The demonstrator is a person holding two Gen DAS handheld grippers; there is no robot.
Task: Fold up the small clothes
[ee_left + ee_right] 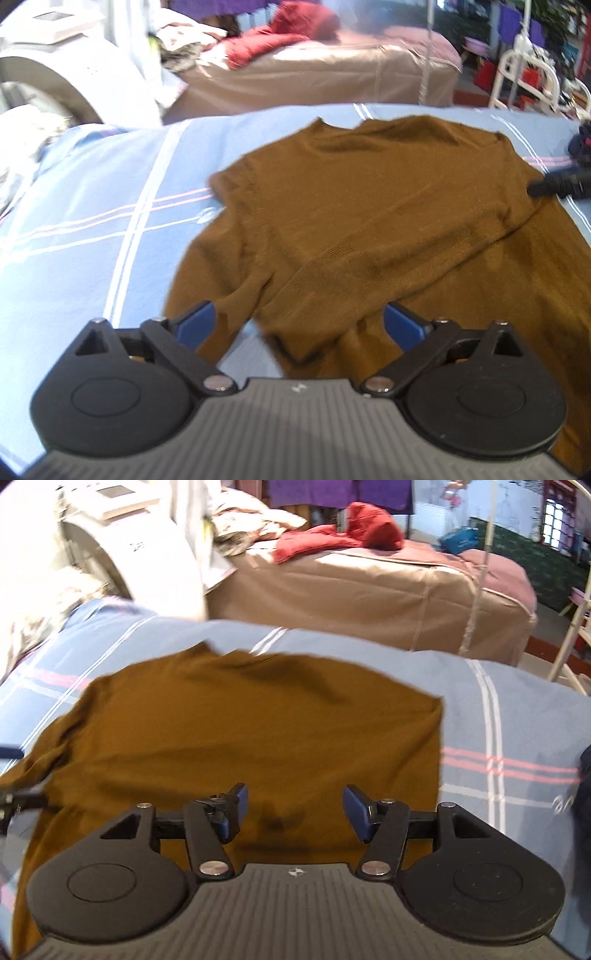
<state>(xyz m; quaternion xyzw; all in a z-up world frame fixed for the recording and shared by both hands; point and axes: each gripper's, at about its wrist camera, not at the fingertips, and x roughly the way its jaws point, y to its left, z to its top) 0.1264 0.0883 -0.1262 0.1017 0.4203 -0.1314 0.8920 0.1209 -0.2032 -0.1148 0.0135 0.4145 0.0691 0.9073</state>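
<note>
Brown sweater (369, 221) lies flat below both downward-tilted grippers, left (299, 325) and right (293, 814), fingers spread, empty.

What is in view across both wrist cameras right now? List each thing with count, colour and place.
sweater: one, brown, partly folded on the bedsheet
bedsheet: one, light blue with white and pink stripes, under the sweater
red garment: one, dark red, on the tan covered surface behind
tan cover: one, tan, beyond the bedsheet
dark cloth: one, navy, at the bedsheet's right edge
left tool: one, black with blue pads, open above the sweater's near edge
right tool: one, black with blue pads, open above the sweater
</note>
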